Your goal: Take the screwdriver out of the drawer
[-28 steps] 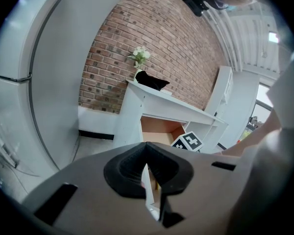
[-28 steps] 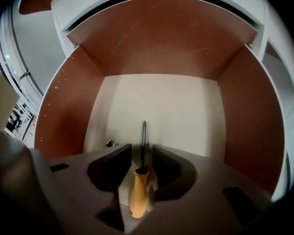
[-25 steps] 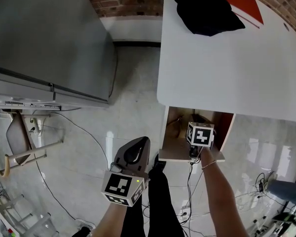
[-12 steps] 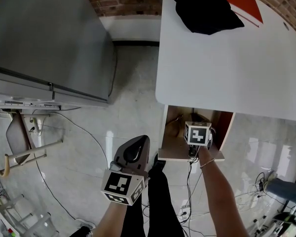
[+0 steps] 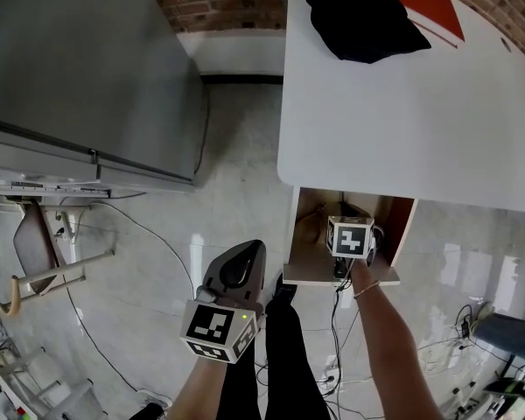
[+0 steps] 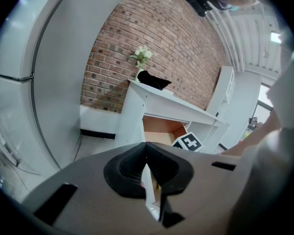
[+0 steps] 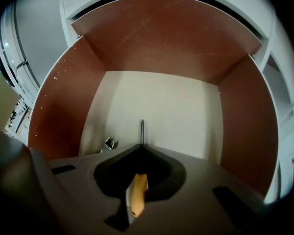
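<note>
The open wooden drawer (image 5: 308, 268) hangs under the white table. My right gripper (image 5: 344, 262) points steeply down into it, with its marker cube on top. In the right gripper view the jaws (image 7: 141, 146) are closing on the screwdriver (image 7: 138, 196). Its yellow handle sits between them, and the dark metal shaft sticks out past the tips over the pale drawer floor (image 7: 176, 106). My left gripper (image 5: 241, 264) is held low over the floor, left of the drawer. It is shut and holds nothing (image 6: 146, 153).
A small metal bit (image 7: 109, 143) lies at the drawer's left wall. The white table (image 5: 420, 112) carries a black cloth (image 5: 364, 17) and a red book (image 5: 430, 0). A grey cabinet (image 5: 79, 68) stands at left. Cables (image 5: 336, 322) trail on the floor below the drawer.
</note>
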`<state>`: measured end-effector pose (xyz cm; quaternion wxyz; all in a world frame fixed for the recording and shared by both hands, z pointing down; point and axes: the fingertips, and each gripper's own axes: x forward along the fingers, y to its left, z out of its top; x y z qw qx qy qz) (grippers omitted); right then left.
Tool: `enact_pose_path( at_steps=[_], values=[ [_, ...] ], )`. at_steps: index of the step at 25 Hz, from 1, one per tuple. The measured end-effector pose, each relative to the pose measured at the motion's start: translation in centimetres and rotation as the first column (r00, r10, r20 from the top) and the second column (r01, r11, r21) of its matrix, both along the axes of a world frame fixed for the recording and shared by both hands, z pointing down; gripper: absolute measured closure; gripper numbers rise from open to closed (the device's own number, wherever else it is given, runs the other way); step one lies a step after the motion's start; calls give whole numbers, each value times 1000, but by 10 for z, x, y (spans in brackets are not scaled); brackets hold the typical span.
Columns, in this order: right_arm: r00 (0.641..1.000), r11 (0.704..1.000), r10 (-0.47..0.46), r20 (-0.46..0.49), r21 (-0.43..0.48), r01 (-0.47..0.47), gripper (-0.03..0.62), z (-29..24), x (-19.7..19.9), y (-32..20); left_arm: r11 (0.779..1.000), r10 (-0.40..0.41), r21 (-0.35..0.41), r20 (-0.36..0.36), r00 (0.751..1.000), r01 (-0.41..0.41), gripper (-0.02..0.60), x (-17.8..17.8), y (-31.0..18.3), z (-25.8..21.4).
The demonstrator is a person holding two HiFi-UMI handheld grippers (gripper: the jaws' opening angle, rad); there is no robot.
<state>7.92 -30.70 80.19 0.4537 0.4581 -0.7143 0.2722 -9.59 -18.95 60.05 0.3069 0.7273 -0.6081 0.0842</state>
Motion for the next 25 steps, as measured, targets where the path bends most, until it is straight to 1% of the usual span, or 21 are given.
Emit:
enact_pose_path(
  at_steps=[4, 11, 15, 20, 25],
  values=[
    [1000, 1000, 2, 22, 23, -3, 577, -8, -2, 2, 1000, 7, 3, -3, 1000, -7, 589, -1, -1, -3],
    [993, 995, 36, 110, 87, -46, 579, -48, -12, 5, 1000, 24, 10, -5, 1000, -24, 589, -4, 0, -13],
    [984, 989, 52, 168, 128, -74, 580, -79, -18, 6, 999, 36, 19, -9, 999, -35, 589, -5, 0, -23],
    [976, 979, 41, 216, 189, -83, 580, -122, -28, 13, 997, 65, 37, -1, 998, -65, 589, -7, -1, -41],
    [961, 962, 43, 274, 249, -114, 580, -176, -32, 23, 993, 97, 60, 12, 995, -97, 589, -10, -2, -64]
  ],
)
